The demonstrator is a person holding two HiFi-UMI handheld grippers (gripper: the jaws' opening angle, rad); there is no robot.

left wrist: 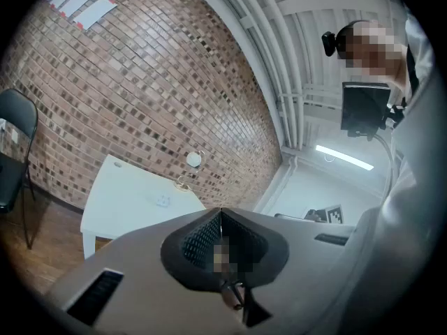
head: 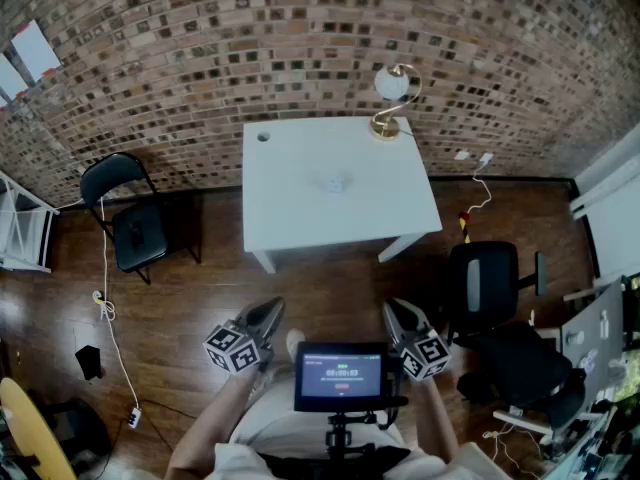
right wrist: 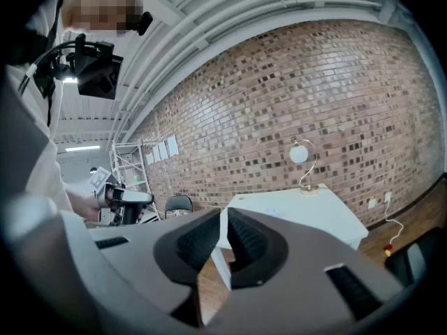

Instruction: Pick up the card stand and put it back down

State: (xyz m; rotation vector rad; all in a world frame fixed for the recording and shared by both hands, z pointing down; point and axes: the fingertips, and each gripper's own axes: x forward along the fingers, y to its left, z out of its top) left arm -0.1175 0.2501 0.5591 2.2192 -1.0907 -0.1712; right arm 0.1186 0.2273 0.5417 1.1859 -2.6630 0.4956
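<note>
Our left claw (head: 270, 310) hung pressed together and empty, well apart from the white surface (head: 290, 208). The card stand (head: 338, 181) sat near the middle of that surface. Our right claw (head: 394, 312) was likewise closed on nothing. We judged we should step closer and spread one claw before reaching level for the stand.

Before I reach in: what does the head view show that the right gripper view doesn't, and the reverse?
Head view only: a clear look at the card stand, the screen's lit face, and the white cable beside the folding chair. Right gripper view only: the ceiling beams, and the right claw close up, jaws shut with nothing between them. Both: white table, lamp, brick wall, that chair.
</note>
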